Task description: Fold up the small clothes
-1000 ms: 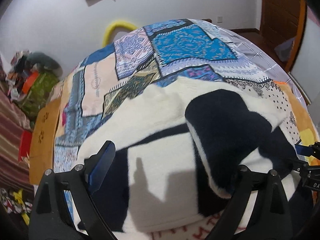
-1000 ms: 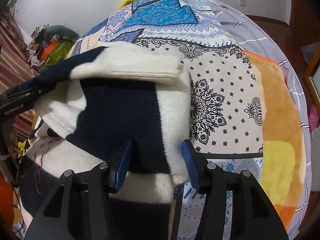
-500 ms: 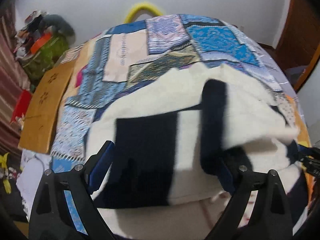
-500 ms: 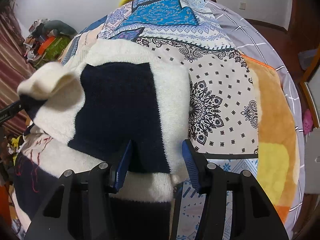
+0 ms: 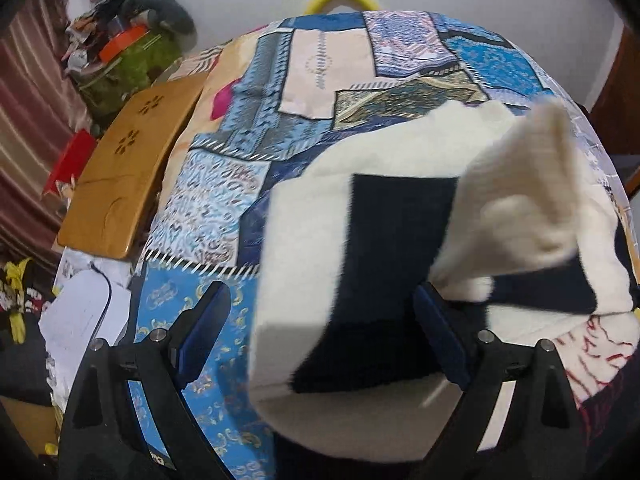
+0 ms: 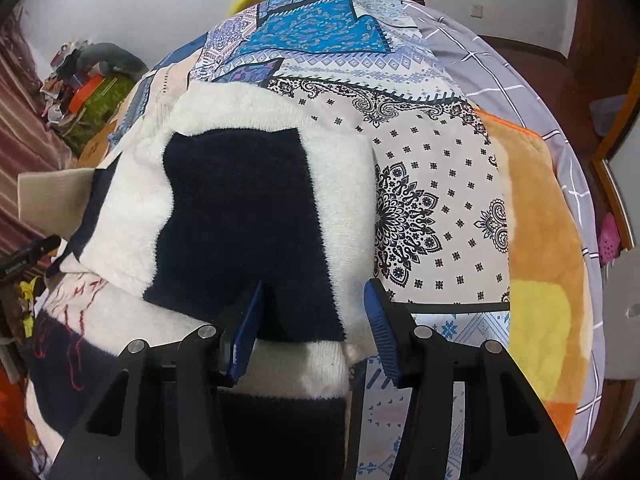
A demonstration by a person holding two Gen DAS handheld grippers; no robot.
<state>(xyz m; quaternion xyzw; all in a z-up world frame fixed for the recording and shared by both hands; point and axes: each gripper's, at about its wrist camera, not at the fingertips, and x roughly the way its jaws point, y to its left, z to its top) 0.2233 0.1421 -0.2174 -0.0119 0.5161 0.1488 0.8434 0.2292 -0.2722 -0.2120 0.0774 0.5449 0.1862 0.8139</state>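
Broadly, a patchwork bedspread (image 5: pixel 256 152) covers the bed, its near edge cut off by both views; in the right wrist view a grey checked sheet (image 6: pixel 492 76) and an orange plush blanket (image 6: pixel 536 216) run out of frame at the right. On the bedspread lies the cream and navy sweater (image 6: pixel 240 216), folded over on itself, its lower part hidden under the gripper bodies. Motion blur smears the sweater in the left wrist view (image 5: pixel 384 248), so its raised cream flap (image 5: pixel 532 184) has no clear edge. A wooden board (image 5: pixel 124 168) lies beside the bed at the left. Red stitching on the sweater (image 6: pixel 80 320) resembles lettering but cannot be read. The left gripper (image 5: pixel 320 332) is spread wide, the sweater between its fingers with neither pad seen to press it. The right gripper (image 6: pixel 314 328) is partly open, straddling the sweater's near folded edge; whether the pads touch the knit cannot be told. Pale print on the left gripper's body in the right wrist view is too small to read
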